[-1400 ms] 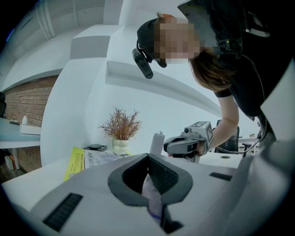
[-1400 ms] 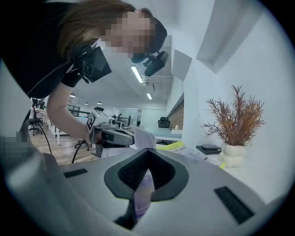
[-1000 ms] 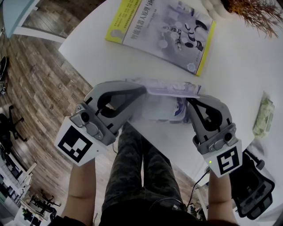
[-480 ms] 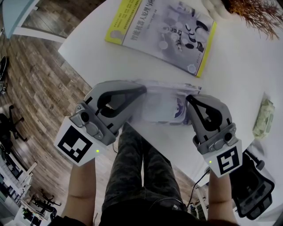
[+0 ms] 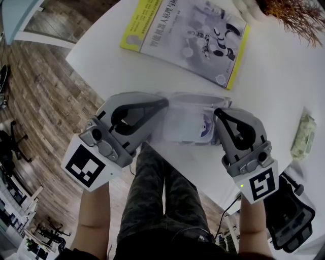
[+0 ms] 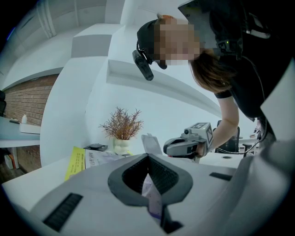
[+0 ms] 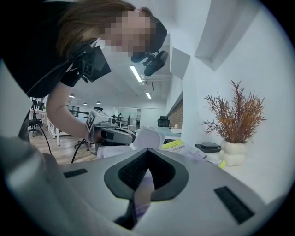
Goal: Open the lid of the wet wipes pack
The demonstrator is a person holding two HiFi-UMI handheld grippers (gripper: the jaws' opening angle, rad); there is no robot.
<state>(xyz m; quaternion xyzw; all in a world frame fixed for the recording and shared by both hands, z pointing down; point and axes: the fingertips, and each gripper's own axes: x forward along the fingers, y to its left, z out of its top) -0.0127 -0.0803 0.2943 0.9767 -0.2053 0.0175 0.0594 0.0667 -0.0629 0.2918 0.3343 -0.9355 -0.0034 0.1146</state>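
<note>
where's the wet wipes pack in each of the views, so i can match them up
Head view: the pale white and purple soft plastic wet wipes pack lies at centre.
Left gripper view: wet wipes pack at bottom centre, an edge pinched in the jaws.
Right gripper view: wet wipes pack at bottom centre, an edge pinched in the jaws.
Shared landmark: the reddish-brown dried plant, top right in the head view, centre left in the left gripper view, right in the right gripper view.
</note>
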